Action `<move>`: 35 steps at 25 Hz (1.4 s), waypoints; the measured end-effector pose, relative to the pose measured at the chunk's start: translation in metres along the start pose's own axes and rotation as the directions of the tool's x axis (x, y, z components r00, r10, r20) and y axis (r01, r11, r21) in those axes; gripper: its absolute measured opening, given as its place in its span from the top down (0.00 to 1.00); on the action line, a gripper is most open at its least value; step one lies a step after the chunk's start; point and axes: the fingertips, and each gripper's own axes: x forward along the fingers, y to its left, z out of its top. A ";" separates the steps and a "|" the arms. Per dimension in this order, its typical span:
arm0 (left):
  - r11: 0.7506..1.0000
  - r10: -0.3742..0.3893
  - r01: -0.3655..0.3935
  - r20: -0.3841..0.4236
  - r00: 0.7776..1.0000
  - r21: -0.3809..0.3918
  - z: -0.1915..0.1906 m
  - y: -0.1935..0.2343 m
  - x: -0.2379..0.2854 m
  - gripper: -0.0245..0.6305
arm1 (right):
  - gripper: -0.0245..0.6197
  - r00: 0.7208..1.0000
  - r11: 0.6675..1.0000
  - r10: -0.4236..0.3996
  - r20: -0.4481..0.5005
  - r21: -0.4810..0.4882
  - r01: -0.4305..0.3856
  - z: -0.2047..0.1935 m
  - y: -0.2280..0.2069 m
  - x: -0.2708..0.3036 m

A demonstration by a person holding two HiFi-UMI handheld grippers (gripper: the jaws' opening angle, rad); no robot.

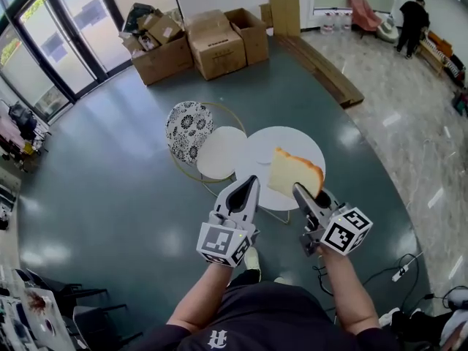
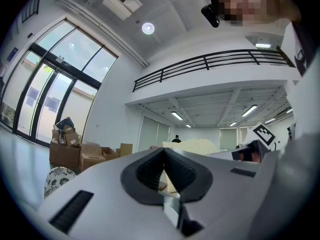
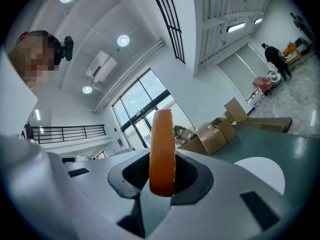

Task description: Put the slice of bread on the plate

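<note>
floor (image 1: 110, 196): dark green-grey and glossy across a big open hall, giving way to pale speckled tile on the right.
left gripper (image 1: 247, 184): nearest, held level; in its own view the jaws met at their tips with nothing between them.
right gripper (image 1: 310, 191): just beside it, also level, pinching the slice of bread (image 1: 294, 172) by its lower end.
slice of bread: upright in the air; the head view showed its pale face and orange crust against the near side of the worktop, apart from the plate.
right gripper view only: the slice seen edge-on, a narrow orange crust standing straight up between the pads.
left gripper view only: the slice's pale face beyond the closed jaws, the right gripper's marker cube (image 2: 263, 132) to its right, and a railing (image 2: 210, 64) along an upper level.
worktop (image 1: 292, 139): small, round and white, on thin gold legs.
plate (image 1: 221, 152): cream and round, at the worktop's left edge; whether it rested on the worktop or just beside it could not be told.
patterned round seat (image 1: 188, 128): black and white, just left of the plate.
cardboard boxes (image 1: 216, 46): clustered farther off, near the glass doors (image 1: 62, 39).
wooden bench (image 1: 318, 68): long and low, right of the boxes.
person (image 1: 413, 22): in dark clothes, farthest away, on the tile.
</note>
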 end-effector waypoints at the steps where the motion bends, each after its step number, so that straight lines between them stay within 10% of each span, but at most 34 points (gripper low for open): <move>1: 1.000 -0.008 0.008 0.000 1.000 -0.002 0.000 0.008 0.006 0.95 | 0.81 1.000 1.000 -0.009 0.000 0.003 0.009 0.000 -0.004 0.009; 35: 0.999 -0.021 0.019 -0.055 0.998 -0.038 -0.051 0.143 0.165 0.95 | 0.81 0.986 0.980 -0.118 -0.118 0.143 0.135 -0.011 -0.167 0.163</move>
